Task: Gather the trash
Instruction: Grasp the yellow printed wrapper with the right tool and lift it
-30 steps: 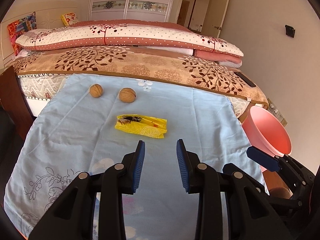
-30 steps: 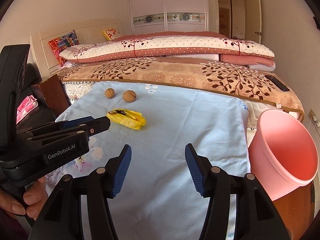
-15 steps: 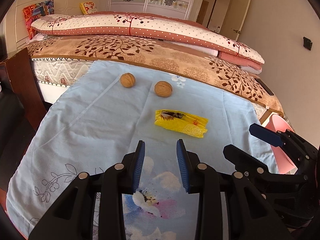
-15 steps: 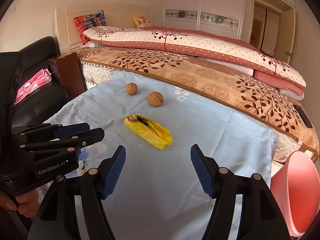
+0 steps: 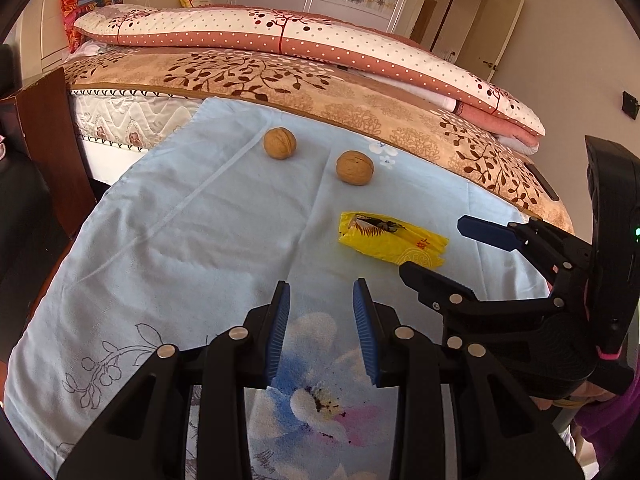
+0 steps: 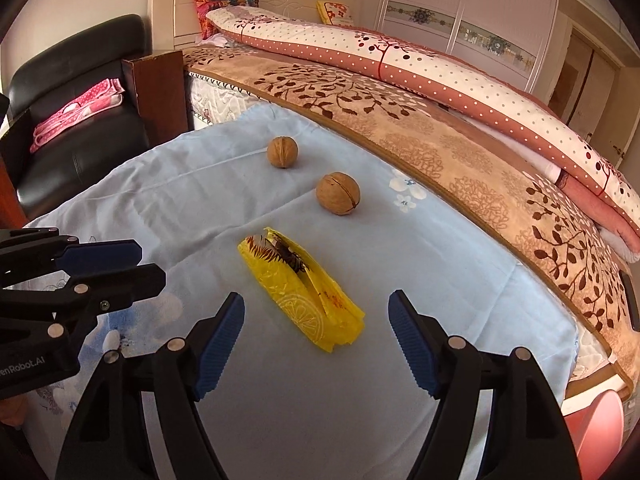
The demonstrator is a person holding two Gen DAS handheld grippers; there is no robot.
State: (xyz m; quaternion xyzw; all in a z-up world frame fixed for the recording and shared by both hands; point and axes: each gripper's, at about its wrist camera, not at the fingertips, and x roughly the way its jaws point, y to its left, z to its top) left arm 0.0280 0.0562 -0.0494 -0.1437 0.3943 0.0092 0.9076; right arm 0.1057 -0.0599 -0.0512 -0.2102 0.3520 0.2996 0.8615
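Your right gripper [image 6: 316, 334] hovers with its jaws spread wide and empty — the yellow wrapper [image 6: 302, 290] lies on the light blue cloth [image 6: 420, 264] just ahead, its near end between the fingertips but untouched. Your left gripper [image 5: 322, 326] is parted narrowly, gripping nothing, well left of the wrapper. Two walnuts [image 6: 338, 193] sit farther back. The pink bin [image 6: 596, 424] stands at the cloth's right edge.

Wrapper [image 6: 300, 288] lies on cloth [image 6: 440, 280], two walnuts [image 6: 338, 199] behind it.
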